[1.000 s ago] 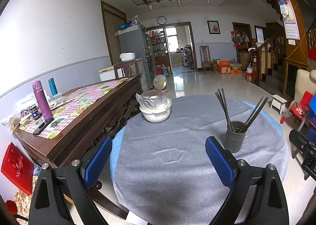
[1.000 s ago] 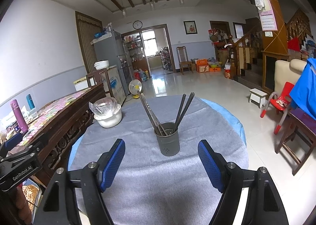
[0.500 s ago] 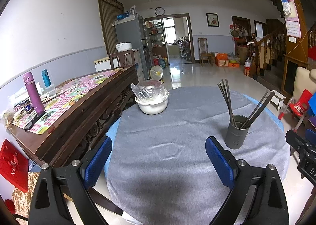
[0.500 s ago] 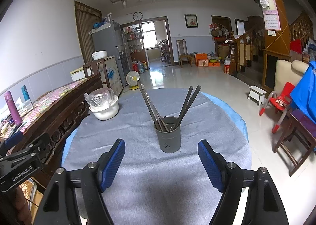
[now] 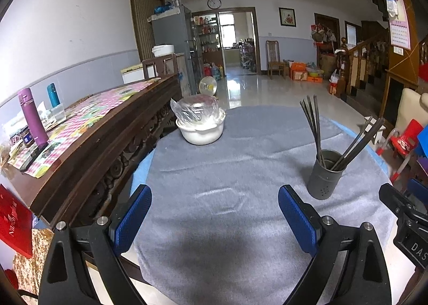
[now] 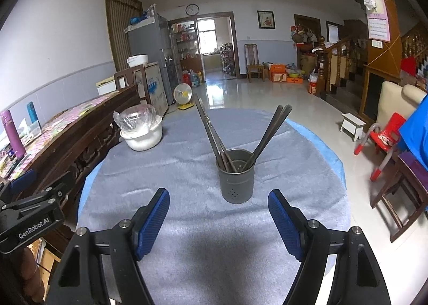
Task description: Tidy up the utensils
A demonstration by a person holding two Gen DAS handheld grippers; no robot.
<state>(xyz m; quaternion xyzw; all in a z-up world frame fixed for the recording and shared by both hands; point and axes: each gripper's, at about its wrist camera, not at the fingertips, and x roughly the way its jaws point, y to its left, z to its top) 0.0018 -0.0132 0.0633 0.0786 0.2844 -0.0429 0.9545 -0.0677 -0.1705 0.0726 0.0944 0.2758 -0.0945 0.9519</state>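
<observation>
Holding both tongs wide apart and empty, we see the left gripper and right gripper short of the grey holder on the round table. Its leaning chopsticks could snag a finger and tip it.

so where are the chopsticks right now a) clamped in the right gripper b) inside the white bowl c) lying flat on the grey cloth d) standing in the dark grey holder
d: the chopsticks stand leaning in two bunches inside the dark grey holder on the grey cloth, with the right gripper open and empty in front of it.
</observation>
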